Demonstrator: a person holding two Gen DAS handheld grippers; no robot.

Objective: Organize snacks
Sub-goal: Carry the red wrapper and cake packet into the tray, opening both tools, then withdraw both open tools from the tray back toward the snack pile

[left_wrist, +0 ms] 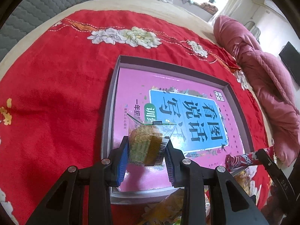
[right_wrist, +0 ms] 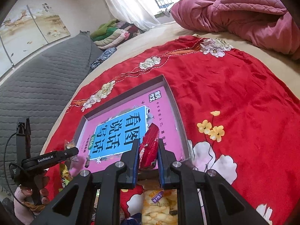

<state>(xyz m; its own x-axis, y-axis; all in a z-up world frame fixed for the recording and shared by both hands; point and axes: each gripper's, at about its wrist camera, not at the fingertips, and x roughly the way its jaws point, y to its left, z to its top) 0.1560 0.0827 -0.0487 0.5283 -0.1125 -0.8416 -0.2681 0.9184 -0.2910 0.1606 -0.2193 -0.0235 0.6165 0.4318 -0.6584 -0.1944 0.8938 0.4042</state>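
On the bed's red blanket (left_wrist: 56, 93) lies an open shallow box (left_wrist: 120, 60) with a pink book (left_wrist: 135, 86) inside. The left gripper (left_wrist: 147, 150) is clamped on a wrapped cake (left_wrist: 144, 144) and the right gripper (right_wrist: 148, 155) on a red snack packet (right_wrist: 150, 142), both over the box's near end. I would lower each clear of the low walls, then release; the far half offers free room.

A round golden-brown cake in a clear wrapper (left_wrist: 145, 146) is held on edge over the near left part of a shallow box lined in pink (left_wrist: 120, 61). A red snack packet (right_wrist: 150, 148) is held upright above the box's right side.
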